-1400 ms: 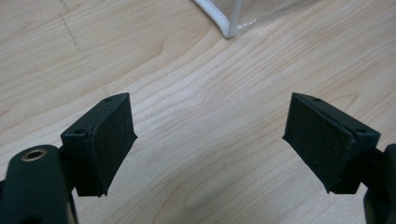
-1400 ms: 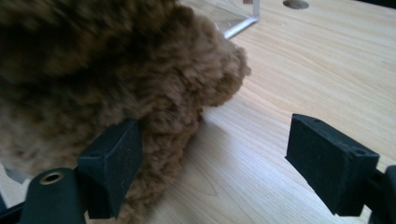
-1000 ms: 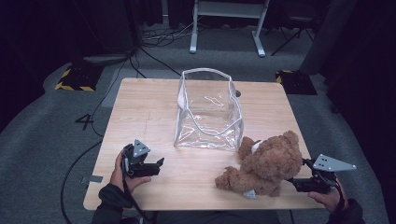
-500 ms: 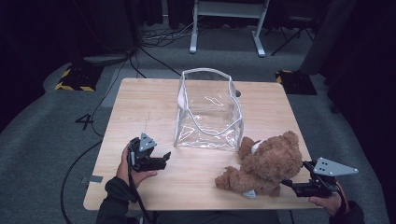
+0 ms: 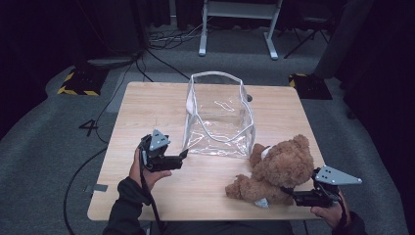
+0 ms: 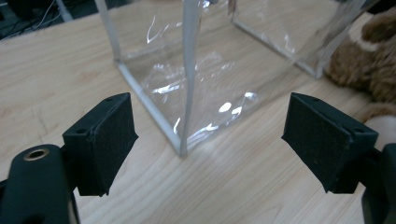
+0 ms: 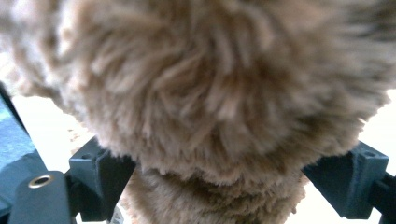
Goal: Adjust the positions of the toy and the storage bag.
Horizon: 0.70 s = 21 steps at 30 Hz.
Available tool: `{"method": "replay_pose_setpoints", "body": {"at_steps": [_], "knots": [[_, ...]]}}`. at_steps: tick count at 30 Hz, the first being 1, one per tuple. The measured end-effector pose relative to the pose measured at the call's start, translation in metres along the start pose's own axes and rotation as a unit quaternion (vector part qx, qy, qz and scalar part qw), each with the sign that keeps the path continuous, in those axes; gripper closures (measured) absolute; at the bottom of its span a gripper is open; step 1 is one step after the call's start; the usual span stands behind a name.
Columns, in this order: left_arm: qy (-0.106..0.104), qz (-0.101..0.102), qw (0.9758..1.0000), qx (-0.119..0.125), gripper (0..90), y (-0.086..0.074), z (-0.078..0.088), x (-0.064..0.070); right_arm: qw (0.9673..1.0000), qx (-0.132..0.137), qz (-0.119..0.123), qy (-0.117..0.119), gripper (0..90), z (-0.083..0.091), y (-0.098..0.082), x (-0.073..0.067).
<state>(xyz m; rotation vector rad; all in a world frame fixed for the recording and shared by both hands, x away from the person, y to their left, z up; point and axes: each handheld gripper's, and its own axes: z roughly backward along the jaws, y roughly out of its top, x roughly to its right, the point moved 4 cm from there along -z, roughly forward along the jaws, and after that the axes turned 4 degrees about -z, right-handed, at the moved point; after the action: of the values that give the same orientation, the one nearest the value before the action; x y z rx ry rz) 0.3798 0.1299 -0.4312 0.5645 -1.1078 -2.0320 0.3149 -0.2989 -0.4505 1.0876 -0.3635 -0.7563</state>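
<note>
- The teddy bear (image 5: 279, 169) is lying on the table (image 5: 147, 105), just beside the clear bag's (image 5: 220, 117) near right corner.
- The right claw (image 5: 298, 197) is standing open, jaws flanking the bear's plush body.
- The left claw (image 5: 182, 155) is standing open, facing the bag's near left corner.
- Judgement: the bear is soft and light; a torso grip suits. The bag film is looking flimsy and slippery; its white rim offers hold.

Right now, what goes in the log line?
left gripper: open, at bag corner | right gripper: open, around teddy | table
</note>
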Motion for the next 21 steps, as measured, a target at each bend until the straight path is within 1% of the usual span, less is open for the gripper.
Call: {"method": "replay_pose_setpoints", "body": {"at_steps": [1,3,4,5,6,7,8,9,10,12,15,16,18,21], "knots": [[-0.001,0.0,1.0,0.006,16.5,0.005,0.0,0.001,1.0,0.0,0.0,0.0,14.5,0.0,0.0,0.0],[0.002,-0.007,0.9999,0.014,16.5,0.02,-0.001,0.002,1.0,0.002,-0.005,-0.001,13.9,0.0,0.0,0.001],[0.002,-0.01,0.9997,0.02,16.4,0.028,-0.001,0.004,1.0,0.003,-0.005,-0.002,13.2,0.0,0.0,0.002],[0.002,-0.008,0.9996,0.025,16.4,0.033,-0.002,0.005,1.0,0.004,-0.003,-0.003,12.8,0.0,0.0,0.002],[0.006,-0.01,0.9993,0.036,16.4,0.042,-0.002,0.006,1.0,0.004,-0.002,-0.003,12.6,0.0,0.0,0.002],[0.006,-0.011,0.9991,0.041,16.4,0.048,-0.001,0.006,1.0,0.004,0.001,-0.002,12.3,-0.001,0.001,0.001],[0.002,-0.007,0.9986,0.052,16.5,0.056,-0.002,0.006,1.0,0.003,0.002,-0.002,12.0,-0.001,0.001,0.002],[0.002,-0.004,0.9984,0.056,16.4,0.061,-0.002,0.006,1.0,0.001,0.004,-0.002,11.7,-0.002,0.001,0.002],[0.009,-0.006,0.9981,0.061,16.4,0.069,-0.003,0.006,1.0,0.002,0.007,0.0,11.7,-0.002,0.002,0.002],[0.014,-0.003,0.9977,0.067,16.4,0.079,-0.006,0.006,1.0,0.002,0.008,-0.001,11.9,-0.002,0.002,0.002],[0.027,-0.001,0.9971,0.071,16.3,0.092,-0.011,0.004,0.9999,0.011,0.01,-0.001,13.0,0.001,0.006,0.001],[0.033,-0.007,0.9972,0.066,16.3,0.097,-0.016,0.003,0.9999,0.013,0.011,-0.002,13.0,0.001,0.008,0.001],[0.034,-0.008,0.9974,0.063,16.1,0.099,-0.019,0.002,0.9999,0.012,0.011,-0.002,12.9,0.001,0.008,0.001],[0.034,-0.004,0.9981,0.052,15.9,0.102,-0.032,-0.004,0.9999,0.014,0.007,-0.002,12.4,-0.001,0.008,0.003]]}}
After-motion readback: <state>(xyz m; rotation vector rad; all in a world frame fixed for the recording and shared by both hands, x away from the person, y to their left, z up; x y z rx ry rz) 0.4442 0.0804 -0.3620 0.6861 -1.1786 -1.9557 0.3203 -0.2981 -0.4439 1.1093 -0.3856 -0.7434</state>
